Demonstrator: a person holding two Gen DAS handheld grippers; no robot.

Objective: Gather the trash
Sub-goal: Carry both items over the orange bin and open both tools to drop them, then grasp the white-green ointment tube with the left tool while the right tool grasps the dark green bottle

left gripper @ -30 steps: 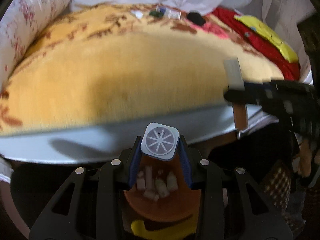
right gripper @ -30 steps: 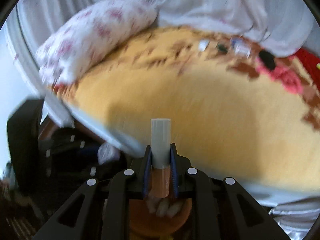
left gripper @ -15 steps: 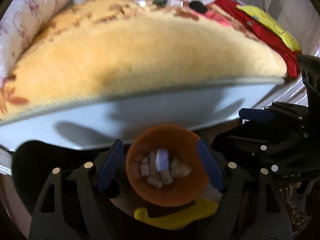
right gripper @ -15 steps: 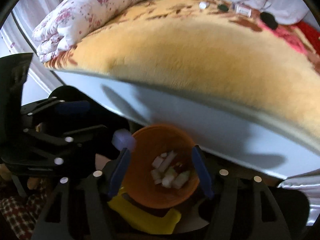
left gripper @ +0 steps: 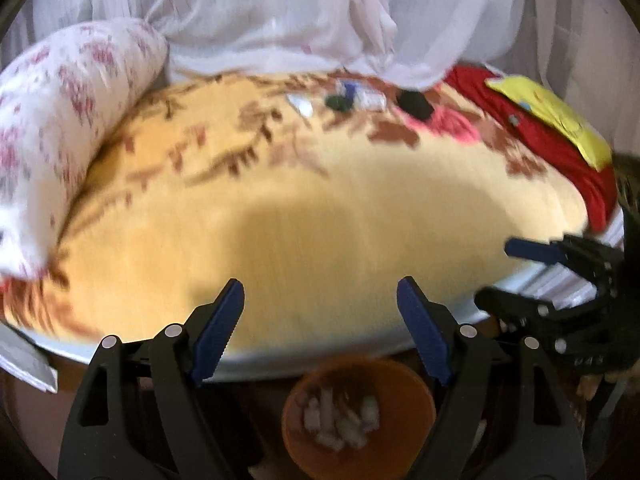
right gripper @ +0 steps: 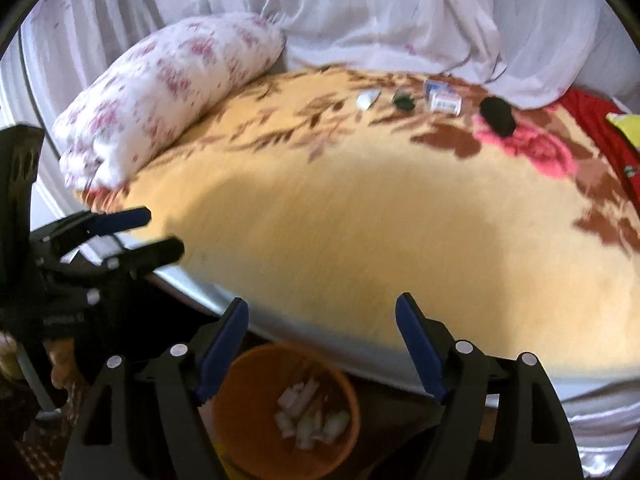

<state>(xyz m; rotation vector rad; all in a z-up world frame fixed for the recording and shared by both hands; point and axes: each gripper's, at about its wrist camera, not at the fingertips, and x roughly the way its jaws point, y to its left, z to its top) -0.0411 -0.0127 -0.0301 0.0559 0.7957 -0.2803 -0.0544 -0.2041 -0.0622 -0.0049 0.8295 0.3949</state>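
Left gripper [left gripper: 320,312] and right gripper [right gripper: 322,332] are both seen spread wide, nothing clamped, raised over the orange bin [right gripper: 256,412]. White scraps [right gripper: 308,416] are piled inside the bin, which sits just below the bed [right gripper: 360,240] edge

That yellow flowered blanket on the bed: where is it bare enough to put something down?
The wide plain middle of the yellow flowered blanket is free, from the near bed edge up to the brown leaf pattern. The far edge is crowded: a white scrap, a dark green lump, a small carton and a black object.
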